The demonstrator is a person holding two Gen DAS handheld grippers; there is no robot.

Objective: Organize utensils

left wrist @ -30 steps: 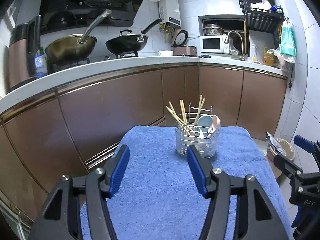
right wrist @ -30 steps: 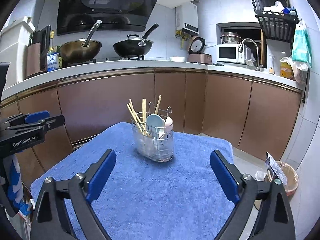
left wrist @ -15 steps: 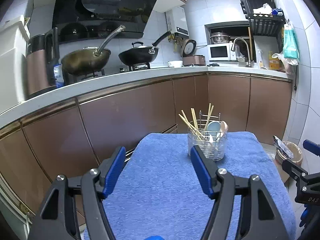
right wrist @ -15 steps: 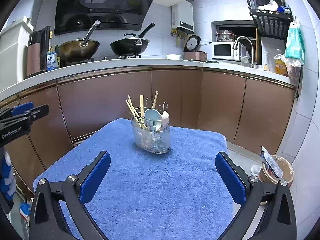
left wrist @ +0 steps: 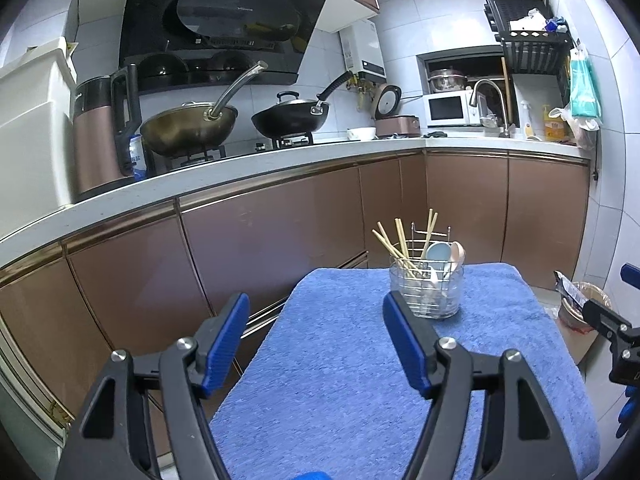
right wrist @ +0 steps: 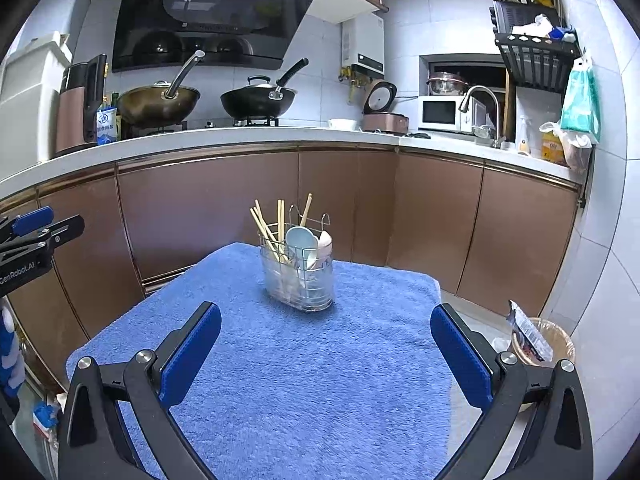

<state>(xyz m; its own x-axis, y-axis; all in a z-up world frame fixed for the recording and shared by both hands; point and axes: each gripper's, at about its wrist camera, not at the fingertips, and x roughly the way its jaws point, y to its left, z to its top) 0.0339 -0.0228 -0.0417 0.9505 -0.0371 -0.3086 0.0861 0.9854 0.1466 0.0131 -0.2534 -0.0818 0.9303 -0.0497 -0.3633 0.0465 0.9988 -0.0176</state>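
Kitchen w/ brown cabinets; blue towel [left wrist: 340, 380] on a low table, utensil caddy [left wrist: 427, 292] at its far end, both grippers spread, nothing held.

Left wrist view: left gripper [left wrist: 316, 336] is released, its jaws have just been opening, only towel betw. them. Caddy sits ahead & right of centre, just past the right finger tip, well apart from it. Chopsticks [left wrist: 394, 246] & spoons [left wrist: 438, 256] stand in it, handles fanning upward.
Right wrist view: right gripper [right wrist: 326, 350] is spread wide, empty, jaws lately widening too. Caddy [right wrist: 298, 280] lies almost dead ahead, slightly left of centre, upright. Left gripper [right wrist: 28, 240] shows at the left edge. Judging by the line-up, the right hand has the straighter reach; utensils look already sorted, so prob. little remains.
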